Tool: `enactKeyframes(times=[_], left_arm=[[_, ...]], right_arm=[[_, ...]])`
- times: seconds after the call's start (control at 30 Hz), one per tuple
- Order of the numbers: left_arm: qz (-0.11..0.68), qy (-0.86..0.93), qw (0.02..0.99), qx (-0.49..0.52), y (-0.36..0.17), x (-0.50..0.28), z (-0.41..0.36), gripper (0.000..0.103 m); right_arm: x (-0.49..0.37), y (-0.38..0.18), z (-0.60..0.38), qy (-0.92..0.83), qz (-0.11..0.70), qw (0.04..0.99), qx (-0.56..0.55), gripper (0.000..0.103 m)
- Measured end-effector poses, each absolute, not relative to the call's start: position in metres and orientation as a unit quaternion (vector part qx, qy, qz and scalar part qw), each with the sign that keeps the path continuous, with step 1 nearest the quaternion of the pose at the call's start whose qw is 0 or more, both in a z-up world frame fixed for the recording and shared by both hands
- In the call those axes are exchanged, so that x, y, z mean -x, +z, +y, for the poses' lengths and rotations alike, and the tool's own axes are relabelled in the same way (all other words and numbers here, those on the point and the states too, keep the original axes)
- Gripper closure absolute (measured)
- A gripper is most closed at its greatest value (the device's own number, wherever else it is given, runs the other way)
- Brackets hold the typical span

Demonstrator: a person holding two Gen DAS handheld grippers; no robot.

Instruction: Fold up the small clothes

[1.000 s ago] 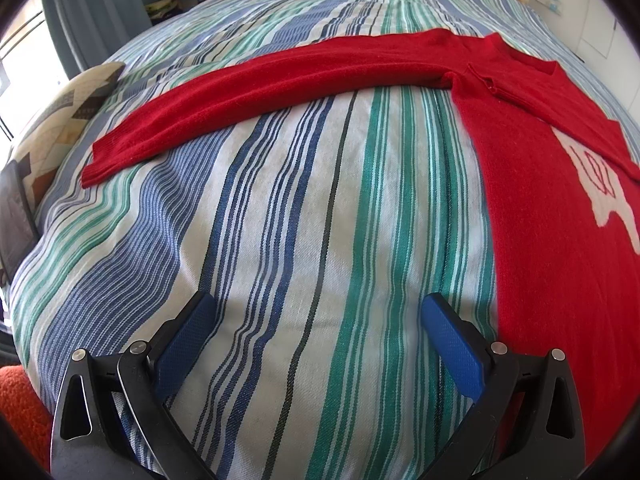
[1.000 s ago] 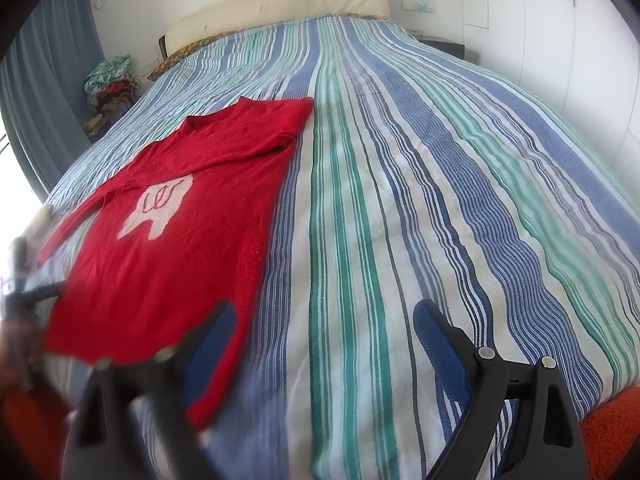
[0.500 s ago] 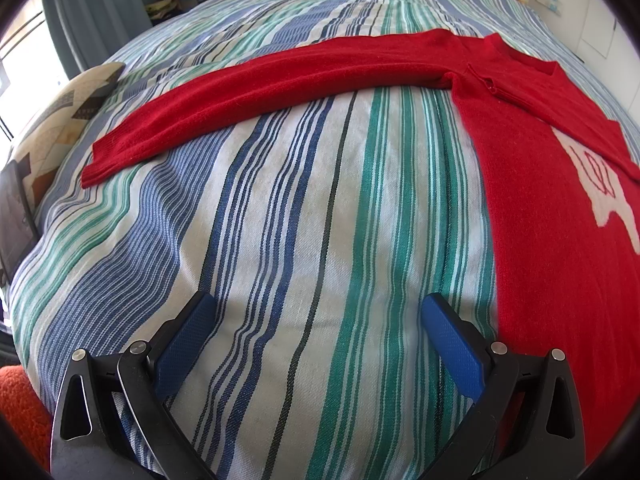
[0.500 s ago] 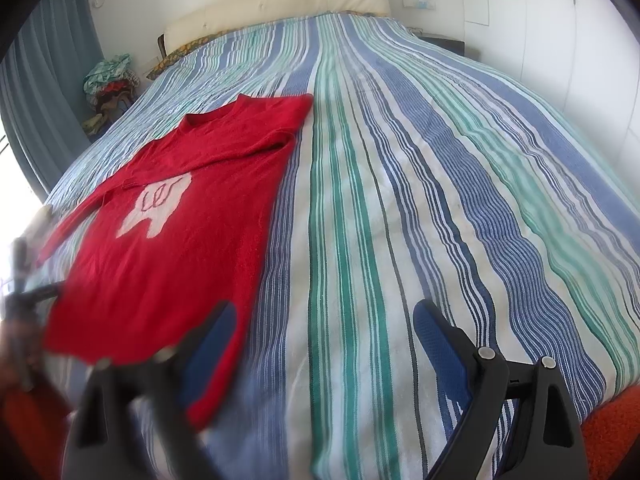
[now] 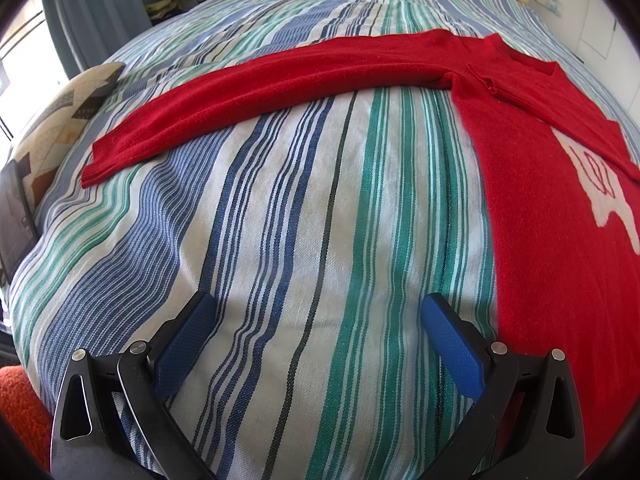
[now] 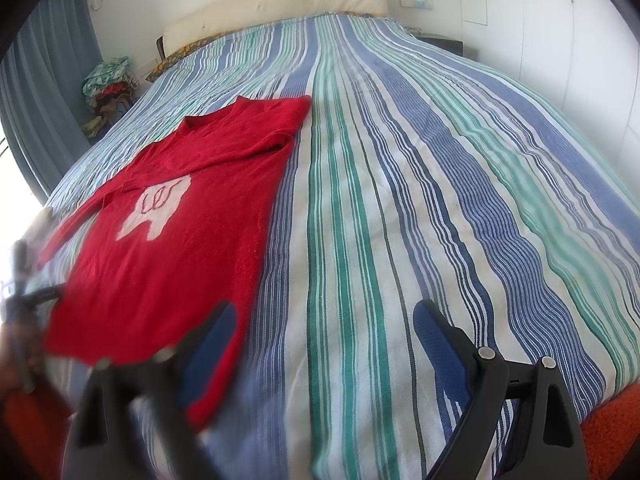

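Note:
A red sweater (image 5: 552, 216) (image 6: 160, 248) with a white patch on its chest lies flat on the striped bedspread (image 5: 304, 216) (image 6: 400, 200). One sleeve (image 5: 256, 92) stretches out to the left; the other is folded across the chest. My left gripper (image 5: 316, 320) stands open over bare bedspread, just left of the sweater's side edge. My right gripper (image 6: 324, 328) is open too, with nothing between its blue pads; its left finger (image 6: 212, 332) hovers over the sweater's lower right corner. The other handheld gripper (image 6: 24, 292) shows blurred at the left edge of the right wrist view.
A patterned cushion (image 5: 60, 120) lies at the bed's left edge. A pile of clothes (image 6: 108, 84) sits beside the bed by the curtain. A cream headboard (image 6: 280, 8) and white cupboards (image 6: 560, 40) close the far end. An orange rug (image 6: 616, 432) lies below the bed's near edge.

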State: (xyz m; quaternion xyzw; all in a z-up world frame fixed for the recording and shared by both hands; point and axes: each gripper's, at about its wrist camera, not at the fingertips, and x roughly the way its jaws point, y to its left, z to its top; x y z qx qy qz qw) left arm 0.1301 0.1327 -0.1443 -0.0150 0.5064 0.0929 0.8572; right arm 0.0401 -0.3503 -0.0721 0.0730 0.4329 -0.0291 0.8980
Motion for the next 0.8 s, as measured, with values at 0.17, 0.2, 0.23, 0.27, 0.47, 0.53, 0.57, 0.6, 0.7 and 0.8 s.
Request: enactKeyframes(times=[0.17,0.2,0.23,0.27,0.47,0.53,0.57,0.6,0.7,0.8], left_arm=[[0.506,0.093,0.857,0.015,-0.1444,-0.13,0.1329,0.0],[0.506,0.093,0.857,0.015,-0.1444,-0.13,0.1329,0.0],[0.506,0.093,0.857,0.015,-0.1444,-0.13,0.133,0.0],[0.506,0.093,0.857,0.016,-0.1446,-0.1301,0.1329,0.0],[0.506,0.092,0.857,0.016,-0.1447,-0.13,0.1326,0.0],[0.506,0.092,0.857,0.016,-0.1448,-0.13,0.1325,0.0],[0.506,0.092,0.857,0.017,-0.1449,-0.1301,0.1324,0.0],[0.507,0.092,0.857,0.017,-0.1448,-0.13,0.1324,0.0],[0.507,0.091,0.857,0.018,-0.1447,-0.1309,0.1324,0.0],[0.512,0.085,0.854,0.027,-0.1403,-0.1327,0.1343,0.001]], right_arm=[[-0.0403,-0.072,-0.3504,-0.029,0.433,0.898,-0.073,0.014],[-0.0403,-0.072,-0.3504,-0.029,0.433,0.898,-0.073,0.014],[-0.0403,-0.0721,-0.3504,-0.029,0.433,0.898,-0.073,0.014],[-0.0403,-0.0721,-0.3503,-0.029,0.433,0.898,-0.073,0.014],[-0.0403,-0.0721,-0.3504,-0.029,0.433,0.898,-0.073,0.014],[-0.0402,-0.0722,-0.3505,-0.029,0.433,0.898,-0.073,0.014],[-0.0403,-0.0722,-0.3505,-0.029,0.433,0.898,-0.073,0.014],[-0.0404,-0.0722,-0.3505,-0.029,0.433,0.898,-0.073,0.014],[-0.0404,-0.0722,-0.3506,-0.029,0.433,0.898,-0.073,0.014],[-0.0406,-0.0724,-0.3507,-0.029,0.433,0.898,-0.073,0.014]])
